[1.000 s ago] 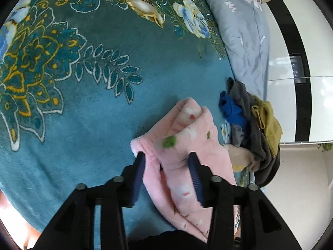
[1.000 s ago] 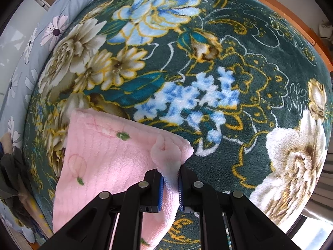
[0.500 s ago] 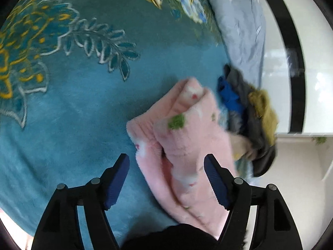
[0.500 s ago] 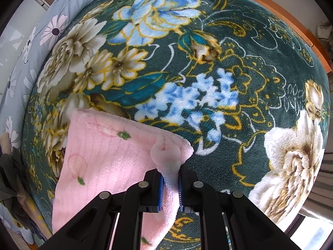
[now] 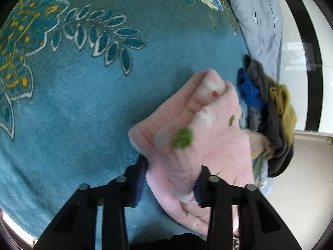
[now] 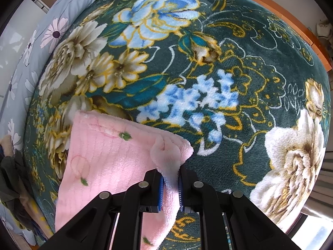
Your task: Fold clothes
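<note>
A pink fleece garment with small green and red spots lies bunched on a teal floral blanket. My left gripper is open, its jaws spread around the near folds of the garment. In the right wrist view the same pink garment lies partly flat on the blanket. My right gripper is shut on a bunched corner of it, just above the blanket.
A pile of other clothes, blue, grey and mustard, sits at the bed's right edge beside a grey flowered duvet. The duvet also shows at left in the right wrist view. A wooden bed edge runs behind.
My left gripper opened wide, then moved forward so its jaws now stand around the pink garment's folds. My right gripper kept its grip and barely moved.
</note>
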Demonstrator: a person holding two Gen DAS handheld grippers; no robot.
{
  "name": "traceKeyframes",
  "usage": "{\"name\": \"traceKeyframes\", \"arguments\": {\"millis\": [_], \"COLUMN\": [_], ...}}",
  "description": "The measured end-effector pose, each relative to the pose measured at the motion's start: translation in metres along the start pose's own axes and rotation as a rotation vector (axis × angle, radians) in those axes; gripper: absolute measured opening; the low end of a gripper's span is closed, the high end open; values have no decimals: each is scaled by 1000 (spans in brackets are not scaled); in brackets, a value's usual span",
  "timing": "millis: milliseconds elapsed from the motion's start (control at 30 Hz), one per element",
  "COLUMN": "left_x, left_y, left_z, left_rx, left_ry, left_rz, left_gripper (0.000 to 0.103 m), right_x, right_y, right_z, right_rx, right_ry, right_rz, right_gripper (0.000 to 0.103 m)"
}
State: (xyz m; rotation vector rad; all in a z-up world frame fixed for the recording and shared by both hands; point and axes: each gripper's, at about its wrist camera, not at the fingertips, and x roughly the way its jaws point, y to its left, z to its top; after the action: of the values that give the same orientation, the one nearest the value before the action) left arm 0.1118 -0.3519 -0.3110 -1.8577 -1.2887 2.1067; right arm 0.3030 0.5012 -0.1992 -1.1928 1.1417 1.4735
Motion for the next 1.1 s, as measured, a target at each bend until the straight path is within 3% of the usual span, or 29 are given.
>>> {"name": "traceKeyframes", "arguments": {"millis": [67,267,467,667,733,833,967,1100], "left_x": [-3,-19,-55,-128,-149,-135,-64,-40], "left_y": [-6,-28,-76,-138,-147,-121,-46,0], "left_z": [1,2,13,11,3,-1,7,4], "left_rx": [3,5,60,226,295,282,89,-44], "left_ry": [-8,-73,-177,-358,-407,-363,-175,-127], "left_rz": [21,34,-49,-216,-246,-155,74,104], "left_gripper": [22,13,12,11,12,12,12,12], "right_x": [6,1,-27,-73,-65,-41,-10,18], "right_y": [-4,-10,-3,22,20,13,5,-3], "right_z": [4,7,19,37,36,28,18,8], "right_rx": [5,33,71,32,26,21,15,10], "right_ry": [1,-19,-68,-185,-173,-128,-69,-16], "right_rz": [6,51,205,478,464,389,288,198], "right_gripper": [12,12,9,9,9,9,9,9]}}
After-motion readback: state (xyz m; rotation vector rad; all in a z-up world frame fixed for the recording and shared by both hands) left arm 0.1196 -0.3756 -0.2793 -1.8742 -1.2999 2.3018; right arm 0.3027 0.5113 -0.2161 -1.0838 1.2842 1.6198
